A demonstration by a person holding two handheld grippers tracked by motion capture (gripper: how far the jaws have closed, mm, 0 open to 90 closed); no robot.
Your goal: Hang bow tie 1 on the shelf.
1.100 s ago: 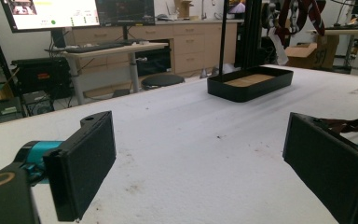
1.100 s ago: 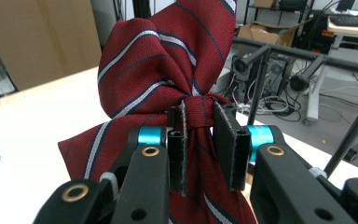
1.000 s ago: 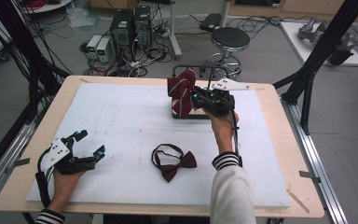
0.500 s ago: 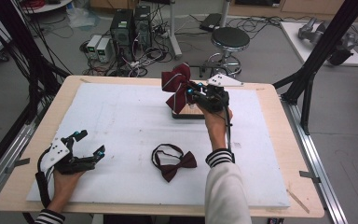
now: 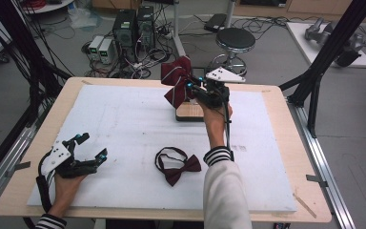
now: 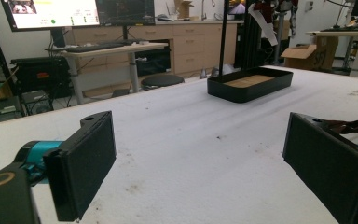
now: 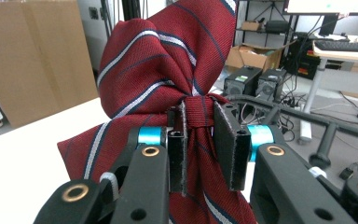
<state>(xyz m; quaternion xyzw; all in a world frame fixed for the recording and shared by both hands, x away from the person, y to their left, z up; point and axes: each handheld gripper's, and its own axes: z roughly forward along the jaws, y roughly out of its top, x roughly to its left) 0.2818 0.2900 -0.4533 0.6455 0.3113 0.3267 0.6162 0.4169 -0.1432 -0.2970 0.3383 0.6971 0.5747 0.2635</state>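
Since a second ago your right gripper (image 5: 190,90) has lifted the striped bow tie (image 5: 176,83) clear of the black tray (image 5: 189,113) near the table's far edge, jaws pinching its knot. Your left gripper (image 5: 88,147) rests spread near the left edge. Next, probably carry it toward the plain bow tie (image 5: 177,168).

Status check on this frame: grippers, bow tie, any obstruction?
Right gripper shut on striped bow tie, held above black tray. Left gripper open, empty. Nothing in the way.

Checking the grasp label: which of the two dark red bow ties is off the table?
The striped red fabric bow tie, clamped at its knot by the right gripper above the black tray. The plain one lies flat on the white mat.
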